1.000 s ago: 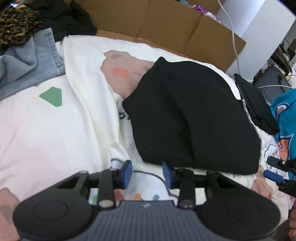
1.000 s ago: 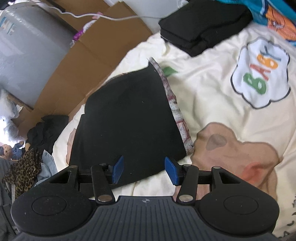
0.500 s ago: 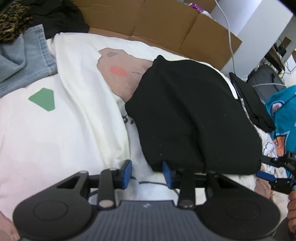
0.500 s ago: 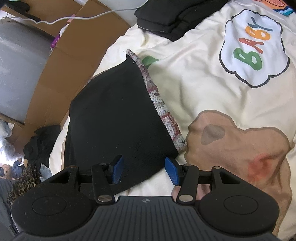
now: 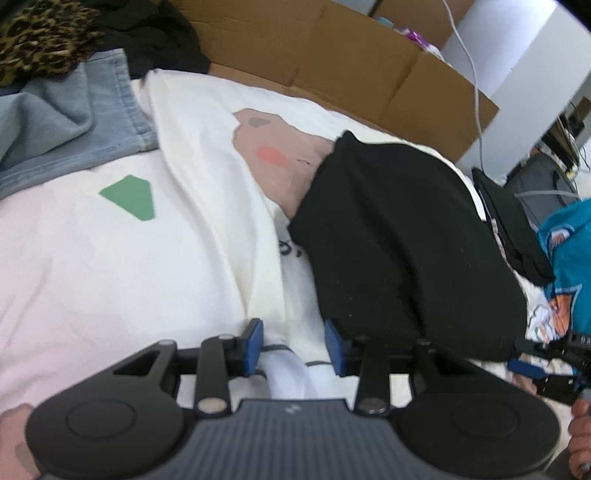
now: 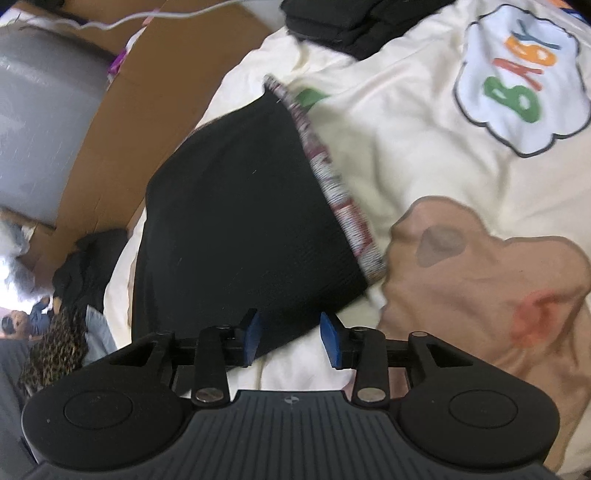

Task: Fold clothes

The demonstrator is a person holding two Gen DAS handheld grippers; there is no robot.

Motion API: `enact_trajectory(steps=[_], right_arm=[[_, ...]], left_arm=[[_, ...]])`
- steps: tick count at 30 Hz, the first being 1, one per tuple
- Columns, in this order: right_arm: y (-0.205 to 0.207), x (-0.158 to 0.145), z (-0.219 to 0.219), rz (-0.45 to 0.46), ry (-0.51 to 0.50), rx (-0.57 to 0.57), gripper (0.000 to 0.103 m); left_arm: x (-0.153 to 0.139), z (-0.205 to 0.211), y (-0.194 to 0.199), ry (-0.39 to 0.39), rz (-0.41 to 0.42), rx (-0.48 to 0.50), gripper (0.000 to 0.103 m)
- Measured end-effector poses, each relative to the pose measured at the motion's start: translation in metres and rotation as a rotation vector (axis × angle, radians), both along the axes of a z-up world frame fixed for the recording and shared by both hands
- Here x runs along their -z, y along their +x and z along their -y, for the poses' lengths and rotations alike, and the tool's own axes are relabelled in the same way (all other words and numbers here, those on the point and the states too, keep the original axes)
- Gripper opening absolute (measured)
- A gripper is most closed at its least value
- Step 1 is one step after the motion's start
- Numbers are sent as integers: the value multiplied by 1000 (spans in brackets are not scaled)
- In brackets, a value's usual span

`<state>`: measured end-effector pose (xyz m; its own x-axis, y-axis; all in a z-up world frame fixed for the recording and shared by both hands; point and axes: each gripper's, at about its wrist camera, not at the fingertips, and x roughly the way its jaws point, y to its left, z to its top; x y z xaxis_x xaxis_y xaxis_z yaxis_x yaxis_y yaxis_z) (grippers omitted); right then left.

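Observation:
A black garment (image 5: 406, 240) lies folded on a cream printed sheet (image 5: 110, 277). In the right wrist view the same garment (image 6: 240, 206) shows a patterned red-and-white lining strip (image 6: 332, 184) along its right edge. My left gripper (image 5: 293, 345) is open over bare sheet, and its right pad sits by the garment's near left corner. My right gripper (image 6: 291, 339) has its jaws closing, with the garment's near edge lying between pads that still stand apart. The right gripper (image 5: 532, 365) also shows at the left wrist view's right edge.
Cardboard flaps (image 5: 332, 55) run along the far side of the bed. Denim (image 5: 66, 129) and leopard-print cloth (image 5: 37, 37) are heaped at far left. A folded black stack (image 5: 513, 229) and a teal printed garment (image 5: 569, 251) lie to the right. A white cable (image 6: 147, 18) hangs over the cardboard.
The right gripper's jaws have narrowed and it has sunk closer to the black garment's near edge. The left gripper has drifted a little sideways, its jaws unchanged.

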<state>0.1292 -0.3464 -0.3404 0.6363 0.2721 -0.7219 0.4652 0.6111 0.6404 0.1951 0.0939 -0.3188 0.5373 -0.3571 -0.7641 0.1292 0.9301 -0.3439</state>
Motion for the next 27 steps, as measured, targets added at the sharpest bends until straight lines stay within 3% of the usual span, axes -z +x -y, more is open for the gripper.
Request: enact_trajectory(steps=[4, 18, 20, 21, 27], right_arm=[[1, 1, -1, -4, 4, -1, 47], [-2, 17, 10, 10, 86, 131, 47], [-1, 15, 8, 25, 64, 113, 22], [-1, 14, 8, 28, 63, 115, 18], [-1, 15, 10, 27, 80, 131, 20]], left_arm=[[1, -3, 0, -4, -2, -1, 40], [5, 9, 0, -4, -3, 58, 43], [2, 12, -1, 9, 5, 69, 43], [1, 14, -1, 15, 9, 74, 44], [3, 19, -1, 35, 15, 105, 45]])
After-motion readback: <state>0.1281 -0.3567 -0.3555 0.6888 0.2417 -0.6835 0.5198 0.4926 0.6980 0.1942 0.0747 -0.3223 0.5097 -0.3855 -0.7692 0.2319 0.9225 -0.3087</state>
